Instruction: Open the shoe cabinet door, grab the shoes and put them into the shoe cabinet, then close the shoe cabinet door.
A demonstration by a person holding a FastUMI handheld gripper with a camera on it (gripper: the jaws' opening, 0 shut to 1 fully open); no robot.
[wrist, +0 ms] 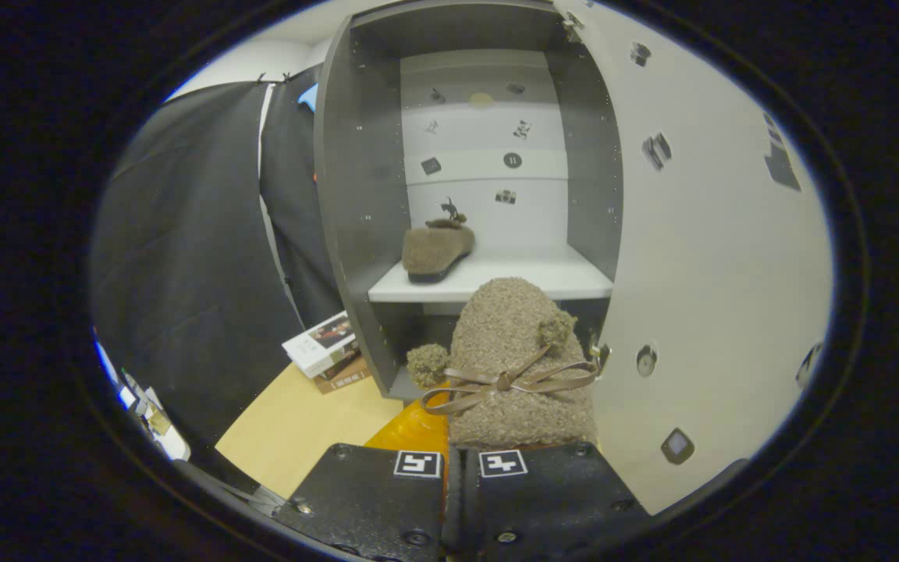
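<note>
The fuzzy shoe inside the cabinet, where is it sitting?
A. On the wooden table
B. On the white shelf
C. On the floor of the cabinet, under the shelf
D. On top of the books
B. One fuzzy shoe rests on the white shelf inside the open cabinet, while the gripper holds the other shoe just ahead of its closed fingers.

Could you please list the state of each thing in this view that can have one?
Cabinet door: swung open.
Cabinet: open, one shoe inside.
Shoe on shelf: resting on the white shelf, toe toward the gripper.
Held shoe: off the floor, just ahead of the gripper, toe pointing at the cabinet, bow tied.
Gripper: shut on the held shoe.
Books: stacked beside the cabinet.
</note>
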